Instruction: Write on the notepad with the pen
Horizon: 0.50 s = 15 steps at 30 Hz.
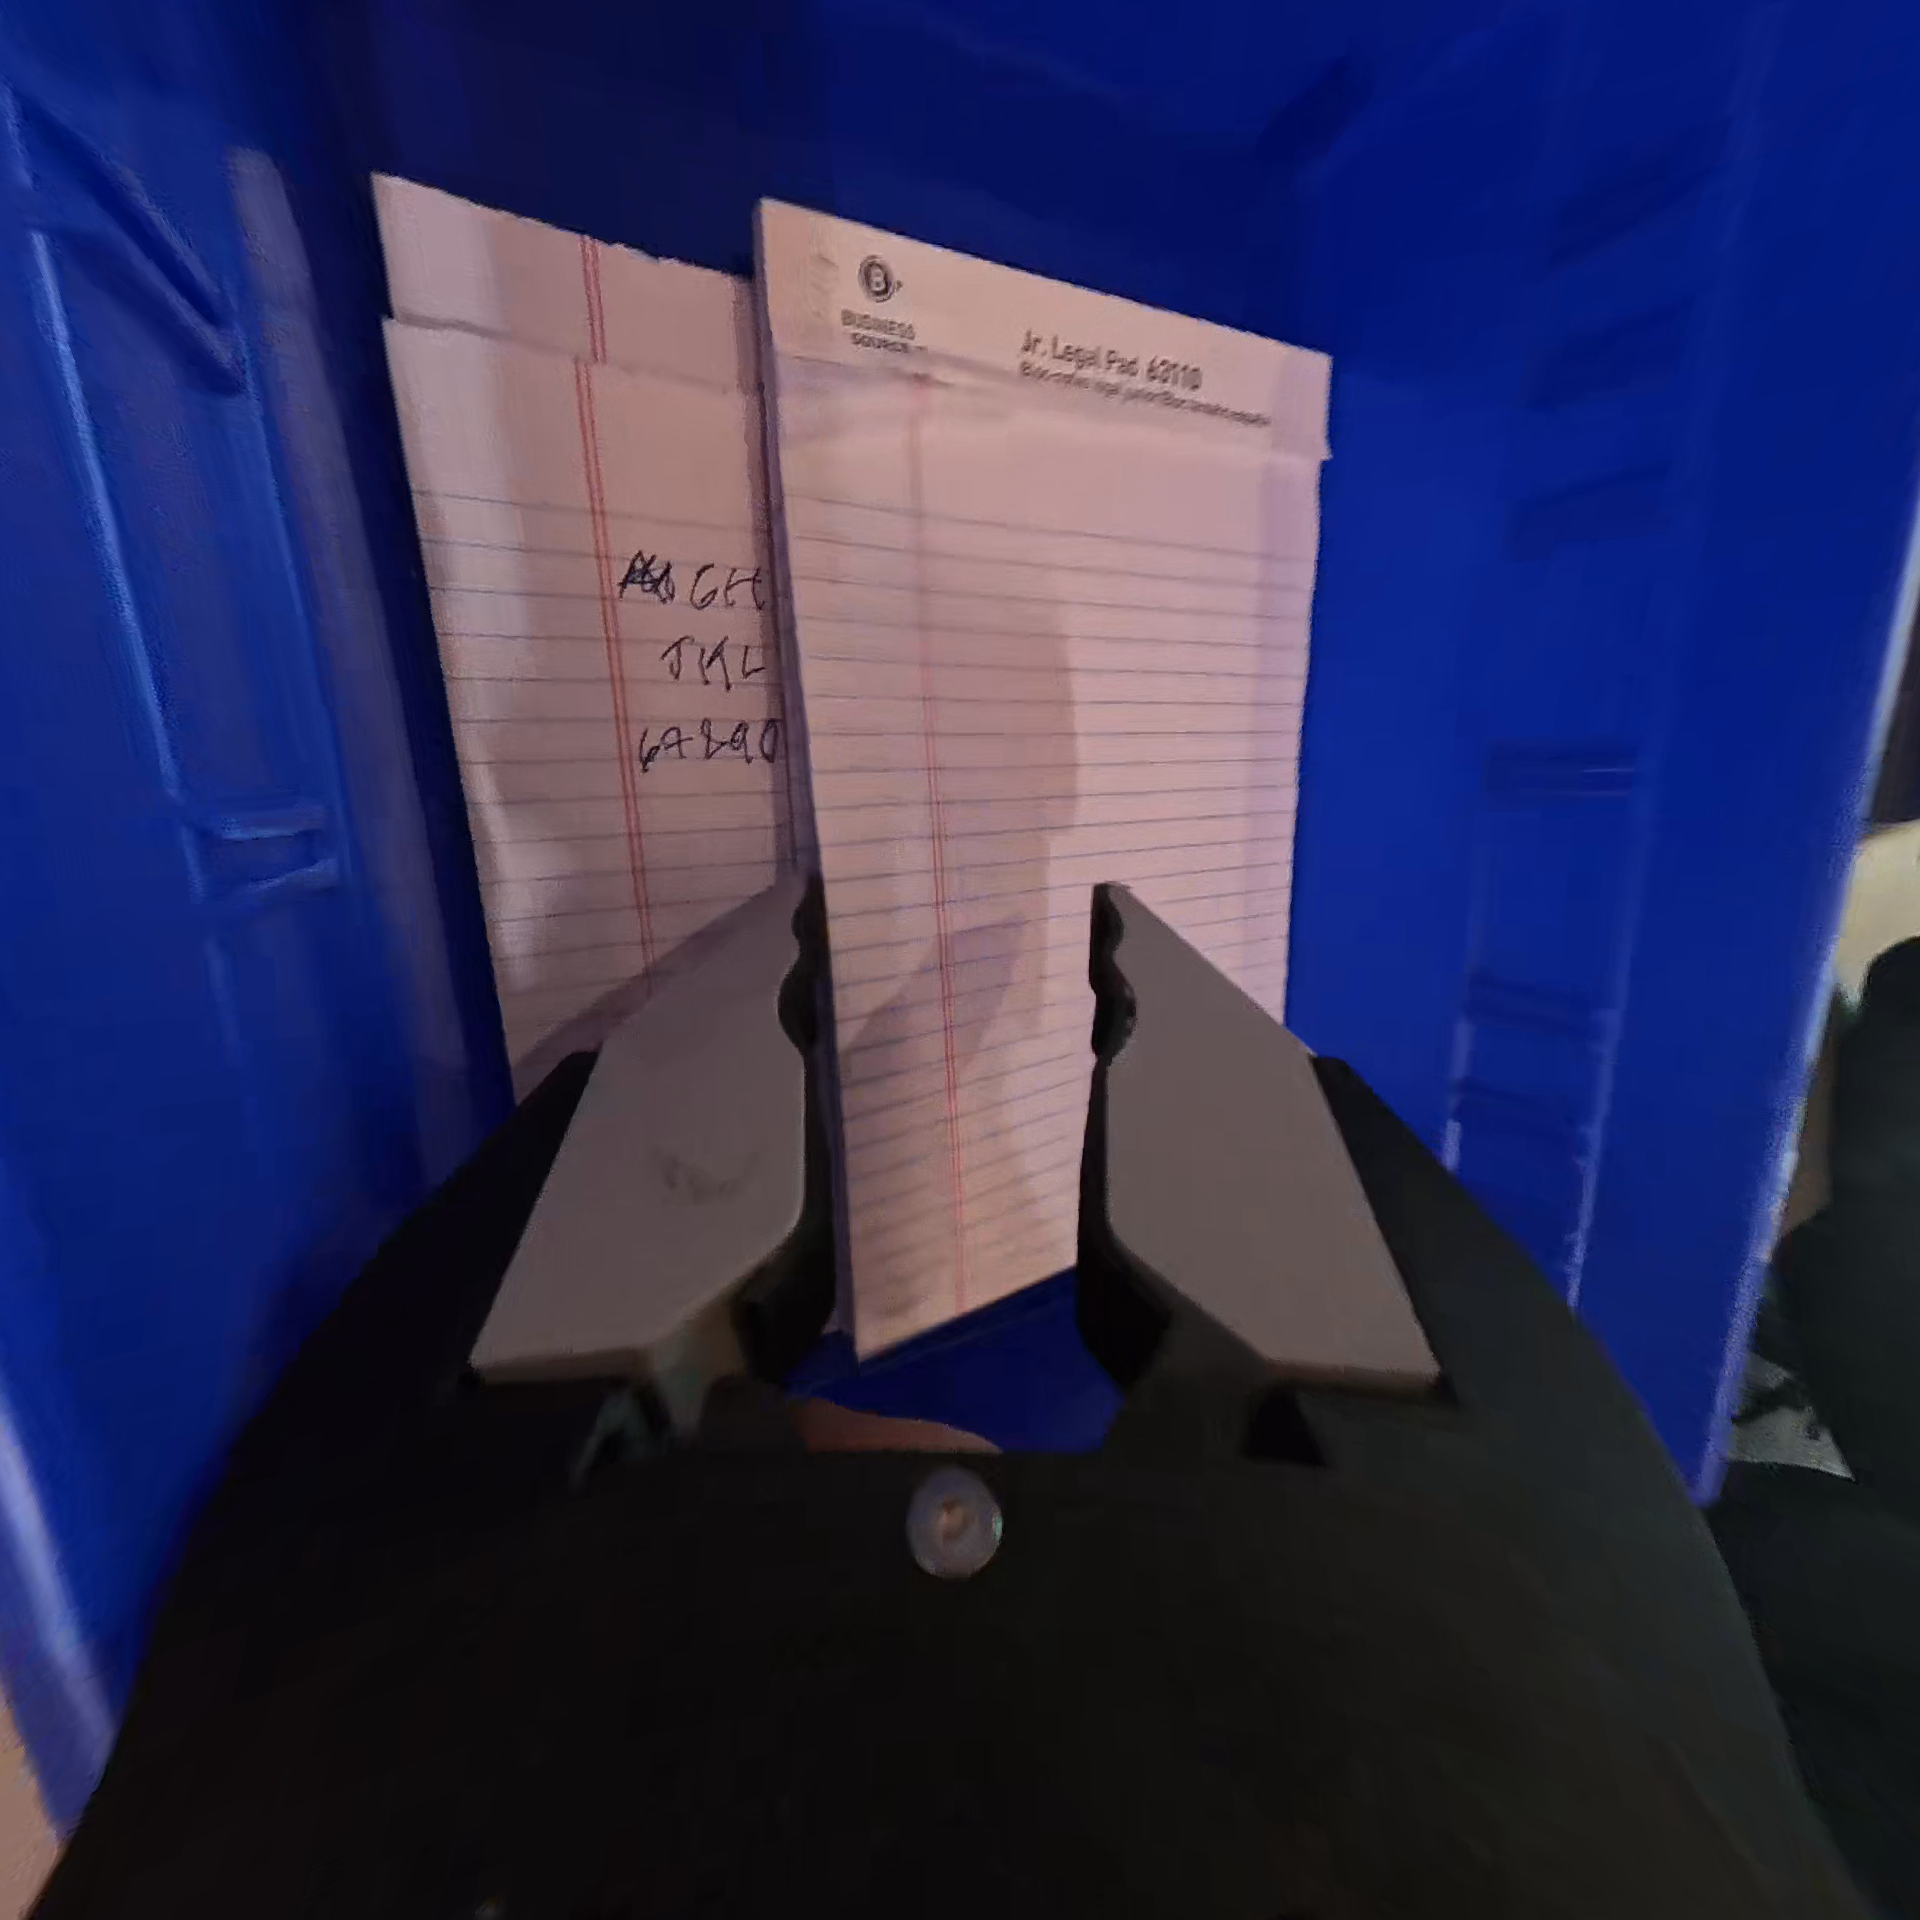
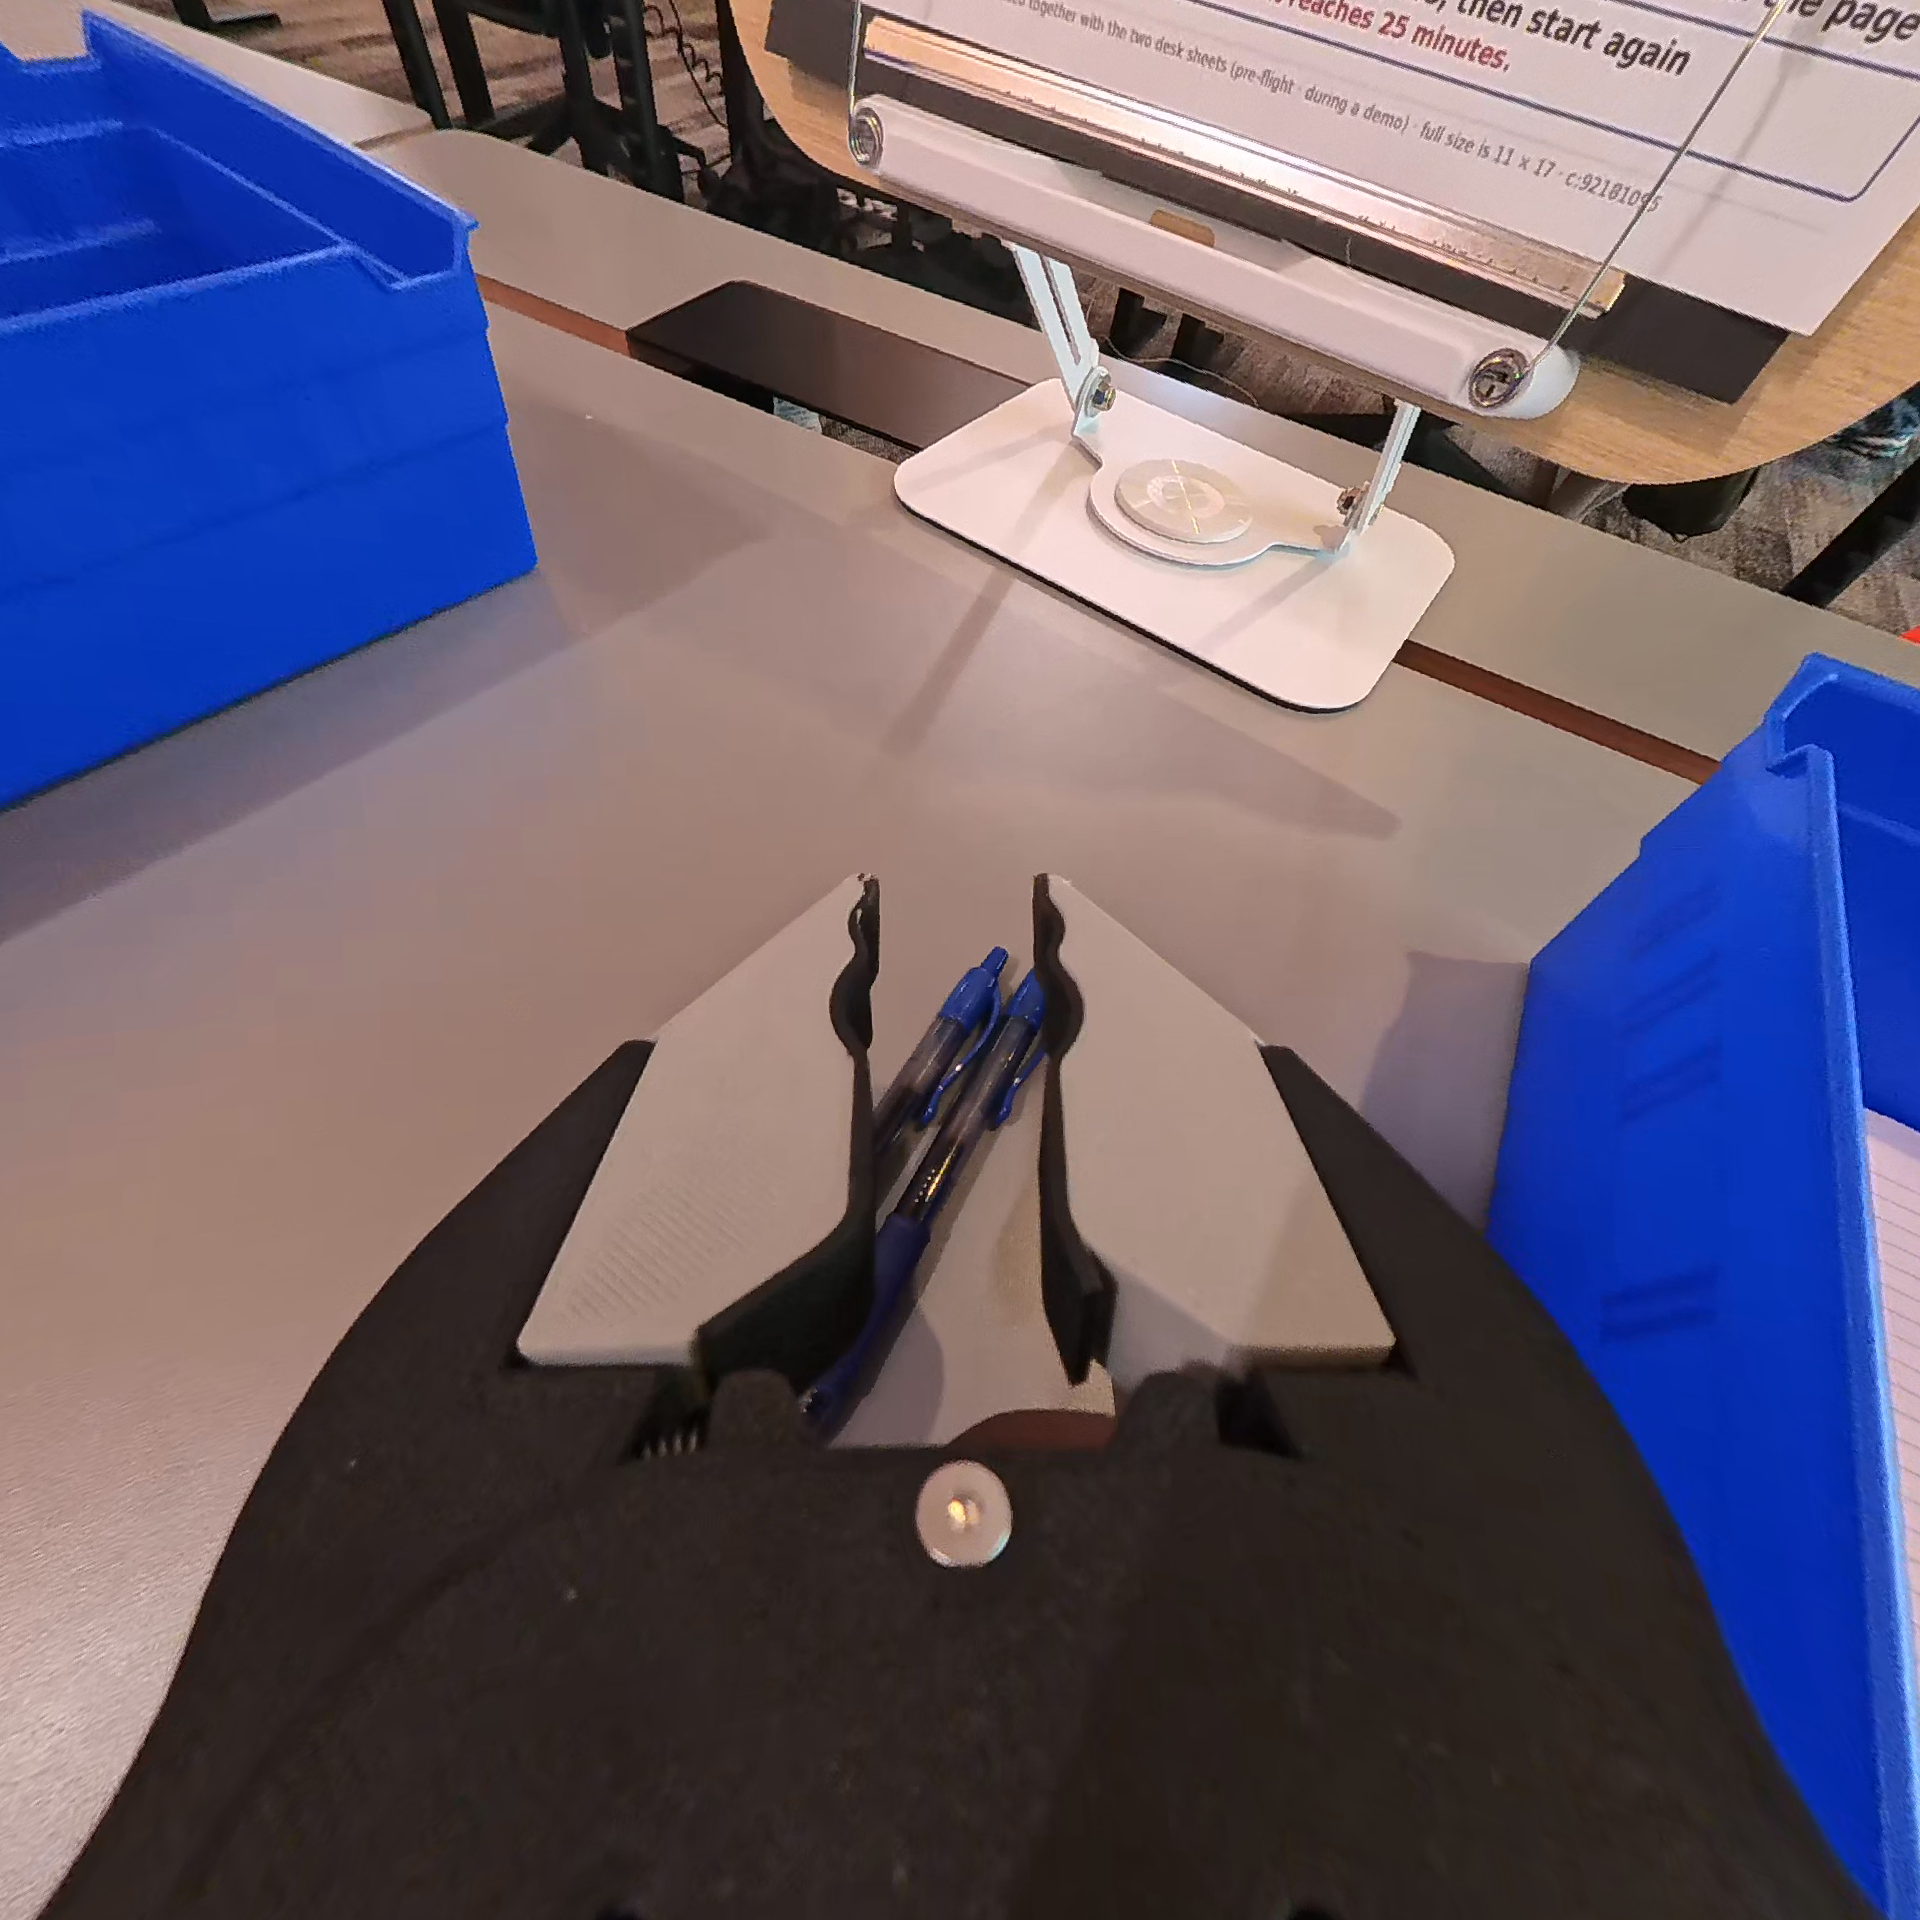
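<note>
In the left wrist view a white lined notepad with a blank top page lies in a blue bin. It overlaps a second lined pad that bears handwriting. My left gripper is open inside the bin, its fingers over the blank pad's lower half, the left finger along the pad's left edge. In the right wrist view two blue pens lie side by side on the grey table. My right gripper is open just above them, with both pens between its fingers.
A blue bin stands close on the right with lined paper inside. Another blue bin stands at the far left. A white stand holding a printed sheet sits at the table's far edge. Some 35 cm of space lies between my two pairs of fingers.
</note>
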Each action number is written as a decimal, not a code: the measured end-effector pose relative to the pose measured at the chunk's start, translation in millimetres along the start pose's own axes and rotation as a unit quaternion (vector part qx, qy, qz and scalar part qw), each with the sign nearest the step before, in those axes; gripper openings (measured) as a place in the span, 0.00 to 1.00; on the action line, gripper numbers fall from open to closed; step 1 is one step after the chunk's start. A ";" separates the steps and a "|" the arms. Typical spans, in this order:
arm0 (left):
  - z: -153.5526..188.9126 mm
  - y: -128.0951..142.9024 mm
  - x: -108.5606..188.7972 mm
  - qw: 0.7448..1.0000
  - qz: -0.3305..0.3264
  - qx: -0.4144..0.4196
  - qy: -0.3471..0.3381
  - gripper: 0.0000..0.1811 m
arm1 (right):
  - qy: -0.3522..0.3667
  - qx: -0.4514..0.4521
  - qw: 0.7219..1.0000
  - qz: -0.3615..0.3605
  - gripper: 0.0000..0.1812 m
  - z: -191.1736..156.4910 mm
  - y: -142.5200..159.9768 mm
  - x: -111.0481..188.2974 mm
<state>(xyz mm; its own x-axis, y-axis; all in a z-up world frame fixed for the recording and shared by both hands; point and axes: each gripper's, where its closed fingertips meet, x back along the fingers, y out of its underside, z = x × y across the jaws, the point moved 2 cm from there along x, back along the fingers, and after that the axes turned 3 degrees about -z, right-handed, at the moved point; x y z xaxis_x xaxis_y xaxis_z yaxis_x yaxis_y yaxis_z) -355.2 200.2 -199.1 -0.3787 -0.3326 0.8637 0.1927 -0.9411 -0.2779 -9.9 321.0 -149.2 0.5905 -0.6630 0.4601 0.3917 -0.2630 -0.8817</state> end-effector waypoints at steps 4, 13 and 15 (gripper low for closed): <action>-6.9 0.9 -0.2 1.000 -0.004 -0.007 -0.025 0.13 | -0.001 -0.002 1.000 0.001 0.14 0.2 -0.4 0.5; 19.1 3.3 3.7 0.998 0.012 -0.016 0.067 0.07 | -0.004 -0.001 1.000 0.007 0.14 -0.9 -3.5 2.8; 18.2 8.1 -2.7 0.998 0.000 -0.019 0.065 0.07 | -0.004 -0.003 1.000 0.009 0.14 -0.4 -4.2 3.4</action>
<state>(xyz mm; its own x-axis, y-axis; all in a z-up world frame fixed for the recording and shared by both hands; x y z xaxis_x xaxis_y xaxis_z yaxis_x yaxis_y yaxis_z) -336.1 194.5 -196.0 -0.4929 -0.3359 0.8026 0.1595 -0.9417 -0.2962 -9.9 319.5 -144.0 0.6026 -0.6628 0.4445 0.3770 -0.2545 -0.8906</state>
